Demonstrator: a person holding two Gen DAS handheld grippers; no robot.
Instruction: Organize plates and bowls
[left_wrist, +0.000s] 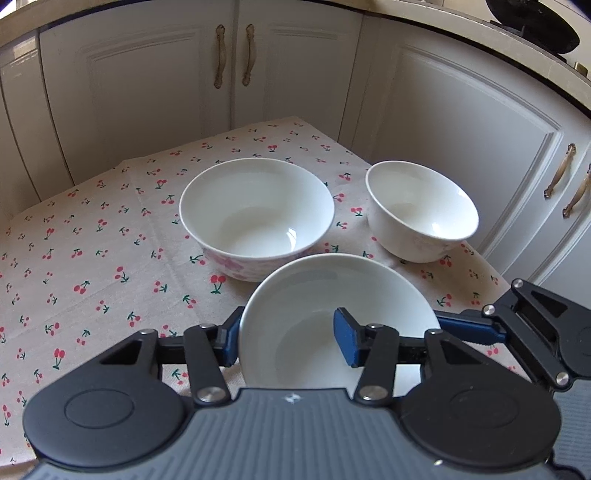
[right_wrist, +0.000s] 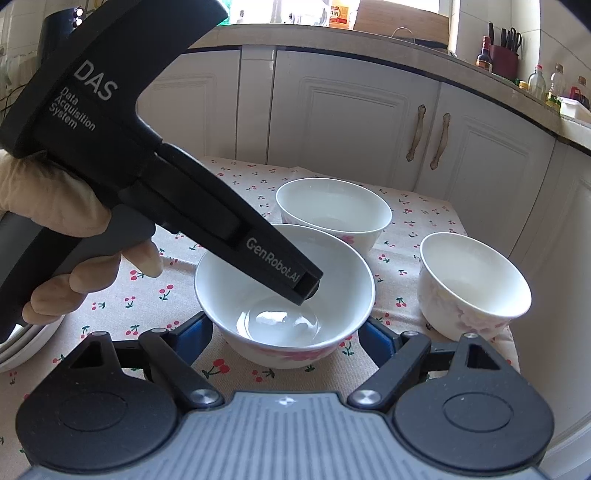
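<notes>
Three white bowls with pink flowers stand on the cherry-print tablecloth (left_wrist: 92, 258). My left gripper (left_wrist: 288, 338) straddles the rim of the nearest bowl (left_wrist: 325, 295), one blue pad outside and one inside; contact with the rim is unclear. In the right wrist view the left gripper's black body (right_wrist: 184, 206) reaches into that bowl (right_wrist: 284, 291). My right gripper (right_wrist: 284, 336) is open, its blue pads on either side of the same bowl, low at its base. A wide bowl (left_wrist: 256, 210) and a smaller, deeper bowl (left_wrist: 421, 210) stand behind.
White kitchen cabinets (left_wrist: 147, 92) surround the table closely on the far and right sides. The table's right edge lies just past the smaller bowl (right_wrist: 472, 284). The rim of white plates (right_wrist: 22, 347) shows at the left. Bottles and a knife block (right_wrist: 502, 59) stand on the counter.
</notes>
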